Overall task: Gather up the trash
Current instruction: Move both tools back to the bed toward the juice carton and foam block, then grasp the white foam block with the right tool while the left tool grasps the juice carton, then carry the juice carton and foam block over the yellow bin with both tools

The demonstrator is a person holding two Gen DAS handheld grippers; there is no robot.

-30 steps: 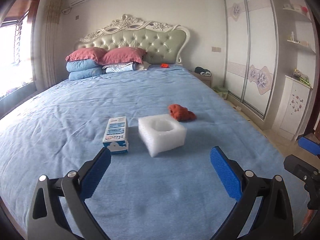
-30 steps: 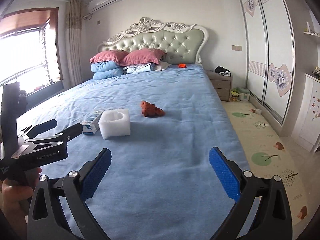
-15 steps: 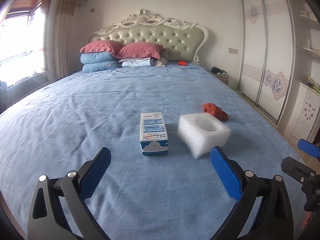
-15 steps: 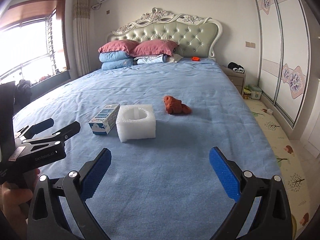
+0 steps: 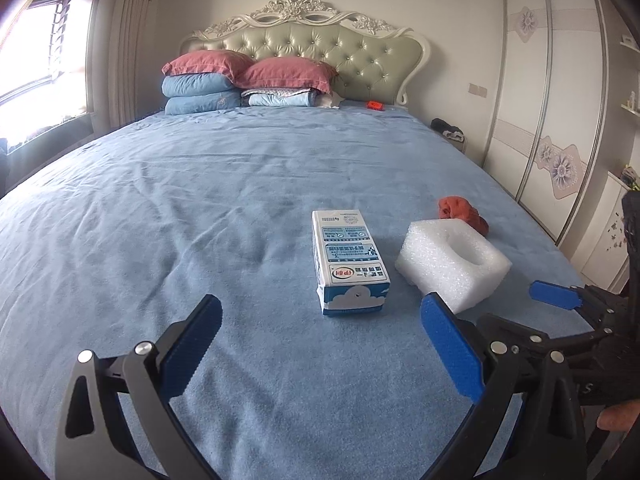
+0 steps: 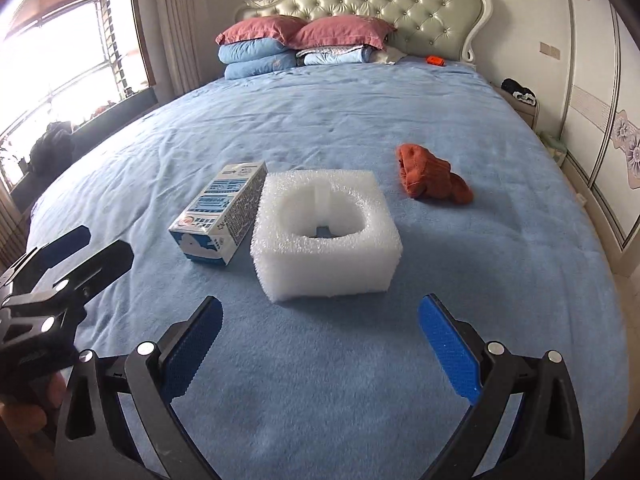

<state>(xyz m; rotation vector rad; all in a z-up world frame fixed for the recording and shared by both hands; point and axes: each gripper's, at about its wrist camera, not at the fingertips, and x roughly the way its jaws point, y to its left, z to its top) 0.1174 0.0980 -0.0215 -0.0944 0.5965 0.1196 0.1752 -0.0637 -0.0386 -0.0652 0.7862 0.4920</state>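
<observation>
A blue-and-white carton [image 5: 350, 262] lies on its side on the blue bed [image 5: 200, 208], with a white foam block [image 5: 454, 262] to its right and a crumpled orange cloth [image 5: 460, 212] beyond the block. My left gripper [image 5: 320, 344] is open and empty, just short of the carton. My right gripper [image 6: 320, 344] is open and empty, just short of the foam block [image 6: 326, 236]; the carton [image 6: 222, 212] and the cloth [image 6: 430, 178] flank it. Each gripper shows at the edge of the other's view.
Stacked pillows [image 5: 244, 80] and a tufted headboard [image 5: 320, 52] are at the far end, with a small orange object [image 5: 375, 105] near them. A wardrobe [image 5: 560, 120] stands right of the bed. A window [image 6: 60, 68] is on the left.
Both grippers have moved forward over the bed toward the trash. The carton and the foam block are now larger and closer in both views. Both jaws stay open.
</observation>
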